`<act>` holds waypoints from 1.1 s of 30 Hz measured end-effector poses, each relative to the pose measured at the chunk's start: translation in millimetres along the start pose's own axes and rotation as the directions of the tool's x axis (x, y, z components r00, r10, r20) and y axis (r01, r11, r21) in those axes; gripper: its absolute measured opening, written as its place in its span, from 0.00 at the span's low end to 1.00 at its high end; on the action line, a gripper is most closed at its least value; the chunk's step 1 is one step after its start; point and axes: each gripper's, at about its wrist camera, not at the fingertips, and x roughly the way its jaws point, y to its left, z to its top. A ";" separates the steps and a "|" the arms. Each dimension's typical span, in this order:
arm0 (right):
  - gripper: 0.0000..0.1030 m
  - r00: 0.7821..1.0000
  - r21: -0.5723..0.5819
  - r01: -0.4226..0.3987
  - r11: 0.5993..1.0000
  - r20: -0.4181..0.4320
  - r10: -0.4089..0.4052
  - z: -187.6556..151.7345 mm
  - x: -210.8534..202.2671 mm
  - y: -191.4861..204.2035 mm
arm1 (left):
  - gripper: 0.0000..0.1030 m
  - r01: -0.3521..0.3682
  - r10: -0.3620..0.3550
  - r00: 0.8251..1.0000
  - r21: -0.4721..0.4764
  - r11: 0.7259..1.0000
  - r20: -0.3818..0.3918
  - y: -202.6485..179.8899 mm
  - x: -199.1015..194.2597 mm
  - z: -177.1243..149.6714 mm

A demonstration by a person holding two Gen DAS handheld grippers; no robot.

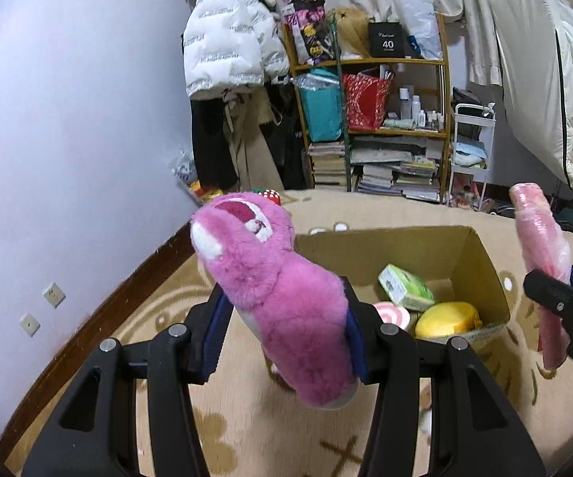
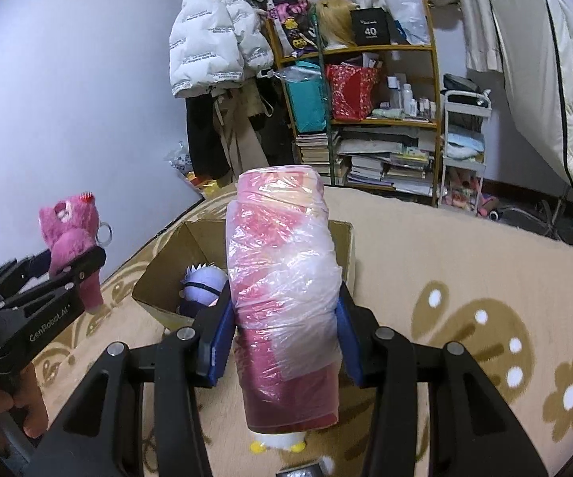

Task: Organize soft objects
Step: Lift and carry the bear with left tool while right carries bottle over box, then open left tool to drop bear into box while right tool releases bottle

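Note:
My left gripper (image 1: 282,330) is shut on a pink plush bear (image 1: 274,298) and holds it upright above the carpet, just left of an open cardboard box (image 1: 481,262). The bear also shows in the right wrist view (image 2: 69,238). My right gripper (image 2: 284,334) is shut on a pink soft roll wrapped in clear plastic (image 2: 284,290), held upright in front of the box (image 2: 159,274). The roll shows at the right of the left wrist view (image 1: 542,266). Inside the box lie a green packet (image 1: 405,288), a yellow soft toy (image 1: 447,320), a pink-and-white round toy (image 1: 391,314) and a purple plush (image 2: 202,286).
A beige patterned carpet (image 2: 465,278) covers the floor. A cluttered wooden shelf (image 1: 377,119) with books and bags stands at the back, with hanging coats (image 1: 230,39) to its left and a small white cart (image 1: 471,147) to its right. A white wall (image 1: 67,119) runs along the left.

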 end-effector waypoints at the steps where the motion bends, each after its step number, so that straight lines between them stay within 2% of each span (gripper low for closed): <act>1: 0.47 1.000 -0.011 0.009 1.000 -0.001 -0.009 1.4 3.4 1.2 | 0.48 0.000 0.000 1.000 0.002 1.000 0.010 -1.4 2.0 1.5; 9: 0.47 1.000 -0.011 0.017 1.000 0.003 -0.017 10.7 21.7 0.9 | 0.48 0.044 -0.044 0.999 0.006 0.999 0.027 -7.5 20.1 6.5; 14: 0.47 1.000 -0.006 0.012 1.000 -0.009 -0.012 10.3 36.0 2.4 | 0.48 0.060 -0.060 0.998 0.009 0.998 0.002 -7.9 32.9 3.5; 20: 0.47 0.998 0.003 -0.005 1.000 -0.061 0.005 0.8 57.3 2.6 | 0.49 0.090 -0.089 0.996 0.007 0.996 -0.027 -10.8 44.5 0.7; 33: 0.48 0.996 0.031 -0.017 0.999 -0.087 0.020 -4.7 66.6 -5.6 | 0.51 0.128 -0.126 0.989 0.026 0.991 -0.082 -21.1 60.1 -7.6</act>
